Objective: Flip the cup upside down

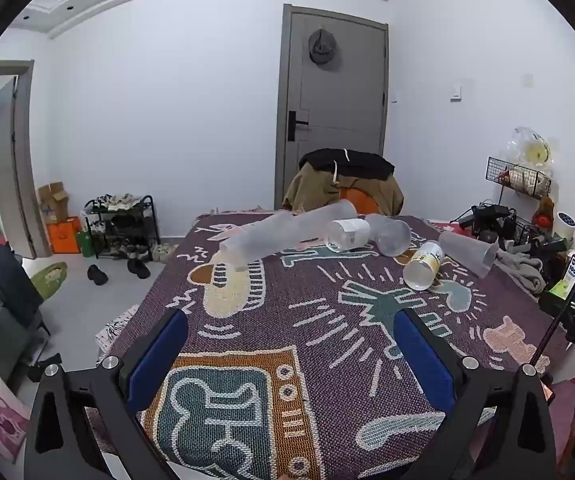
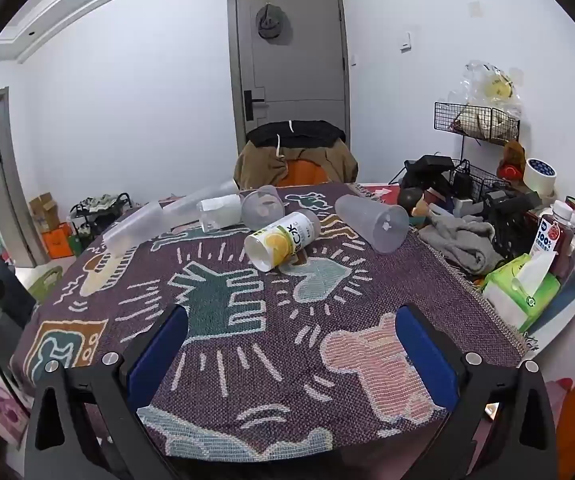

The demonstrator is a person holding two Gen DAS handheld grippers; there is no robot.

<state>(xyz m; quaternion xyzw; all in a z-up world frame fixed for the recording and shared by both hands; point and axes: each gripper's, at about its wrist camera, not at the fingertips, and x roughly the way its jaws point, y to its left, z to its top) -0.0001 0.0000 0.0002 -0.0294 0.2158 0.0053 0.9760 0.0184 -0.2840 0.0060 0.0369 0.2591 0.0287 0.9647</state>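
Several plastic cups lie on their sides at the far end of the patterned cloth. A yellow-labelled cup point(image 2: 281, 240) point(image 1: 423, 266) lies in the middle, mouth toward me. A frosted cup point(image 2: 371, 220) point(image 1: 469, 250) lies to its right. A clear cup point(image 2: 263, 206) point(image 1: 391, 232), a white-labelled cup point(image 2: 219, 210) point(image 1: 347, 232) and a long stack of frosted cups point(image 2: 159, 216) point(image 1: 283, 230) lie behind and left. My left gripper point(image 1: 291, 344) and right gripper point(image 2: 291, 344) are open and empty, well short of the cups.
The patterned cloth point(image 2: 247, 360) covers the table. At the right edge are a grey towel point(image 2: 459, 240), a tissue pack point(image 2: 523, 288), a juice bottle point(image 2: 555, 236), tape point(image 2: 539, 174) and wire baskets point(image 2: 479, 120). A chair draped in clothes point(image 2: 295, 156) stands behind the table.
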